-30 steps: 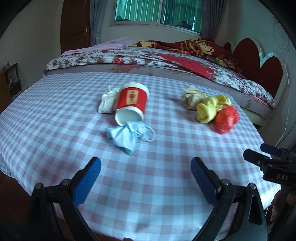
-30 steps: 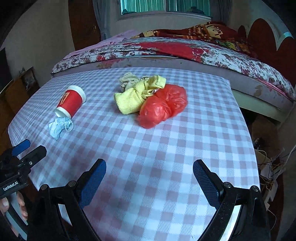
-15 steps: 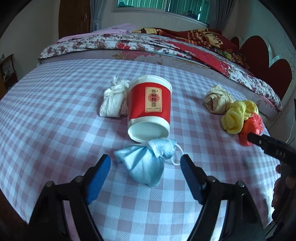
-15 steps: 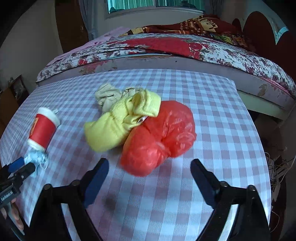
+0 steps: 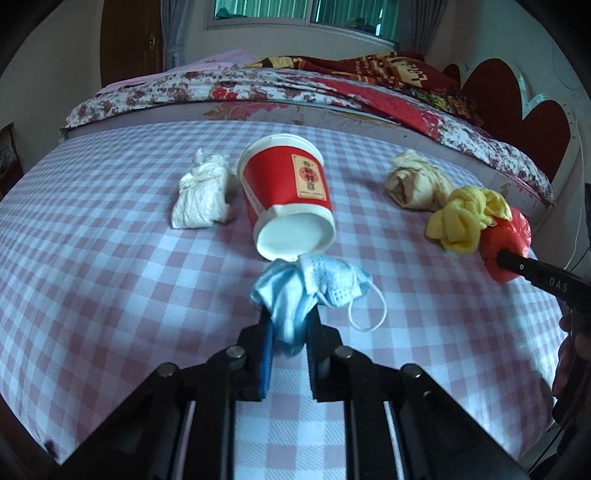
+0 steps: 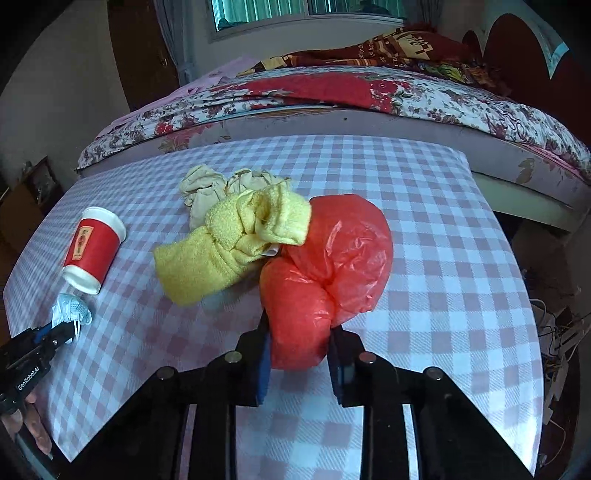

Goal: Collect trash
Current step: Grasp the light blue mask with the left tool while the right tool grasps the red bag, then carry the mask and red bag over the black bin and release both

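A counter [image 5: 110,280] covered in a pink-and-white checked cloth stands just before a bed [image 5: 280,85] with a floral cover and a red patterned blanket; a red heart-shaped headboard [image 5: 517,107] rises at the right, and a curtained window [image 5: 303,14] sits in the far wall.

One red paper cup [image 5: 288,199] lies on its side near the middle of the counter, its white base turned toward the near edge; whether anything is in it cannot be told. One knotted white wad [image 5: 203,195] lies just beside it on the left.

The left hand-held gripper [image 5: 288,332] is pinching one crumpled blue face mask [image 5: 306,288], which lies just in front of the cup's base, an ear loop trailing to the right on the cloth.

Toward the counter's right edge lie three bundles in a touching row: one beige cloth wad [image 6: 218,188] farthest back, one knotted yellow towel [image 6: 229,243] before it, and one red plastic bag [image 6: 332,266] nearest. The right hand-held gripper [image 6: 299,350] is clamped on the near end of the red bag, which bulges between its blue pads [image 6: 264,365].

In the right wrist view the left hand-held gripper shows at the counter's left edge, with the mask at its tip.
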### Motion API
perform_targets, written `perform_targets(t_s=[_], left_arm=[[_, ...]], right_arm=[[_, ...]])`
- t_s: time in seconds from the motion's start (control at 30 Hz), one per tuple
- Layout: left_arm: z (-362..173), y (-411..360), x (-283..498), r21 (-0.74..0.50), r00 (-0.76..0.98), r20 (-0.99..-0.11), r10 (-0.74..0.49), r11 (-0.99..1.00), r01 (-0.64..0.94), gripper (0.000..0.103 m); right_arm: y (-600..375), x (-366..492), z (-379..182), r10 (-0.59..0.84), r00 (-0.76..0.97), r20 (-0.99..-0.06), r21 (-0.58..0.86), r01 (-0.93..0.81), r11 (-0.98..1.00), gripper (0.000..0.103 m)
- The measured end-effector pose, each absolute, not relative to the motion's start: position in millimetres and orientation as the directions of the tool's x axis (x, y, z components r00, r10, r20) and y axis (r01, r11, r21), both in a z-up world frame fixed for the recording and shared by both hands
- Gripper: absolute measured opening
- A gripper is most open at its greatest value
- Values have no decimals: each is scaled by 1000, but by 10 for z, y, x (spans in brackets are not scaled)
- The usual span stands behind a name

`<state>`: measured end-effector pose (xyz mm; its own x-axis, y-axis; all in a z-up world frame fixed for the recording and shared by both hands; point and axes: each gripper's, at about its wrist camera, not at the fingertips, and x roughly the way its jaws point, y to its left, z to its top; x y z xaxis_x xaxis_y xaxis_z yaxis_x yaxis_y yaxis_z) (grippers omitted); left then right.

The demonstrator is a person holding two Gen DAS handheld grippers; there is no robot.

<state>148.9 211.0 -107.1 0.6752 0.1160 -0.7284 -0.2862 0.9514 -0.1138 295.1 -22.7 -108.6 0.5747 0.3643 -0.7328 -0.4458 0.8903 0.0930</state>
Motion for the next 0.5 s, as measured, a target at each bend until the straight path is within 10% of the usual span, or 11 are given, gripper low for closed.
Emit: perform_targets(t_s=[0.5], left_arm=[[-919,1456,1260,-136,734,-678,49,972,-191,15]], right_arm=[[-882,2369,-891,393,639,-662,100,-444,890,27]])
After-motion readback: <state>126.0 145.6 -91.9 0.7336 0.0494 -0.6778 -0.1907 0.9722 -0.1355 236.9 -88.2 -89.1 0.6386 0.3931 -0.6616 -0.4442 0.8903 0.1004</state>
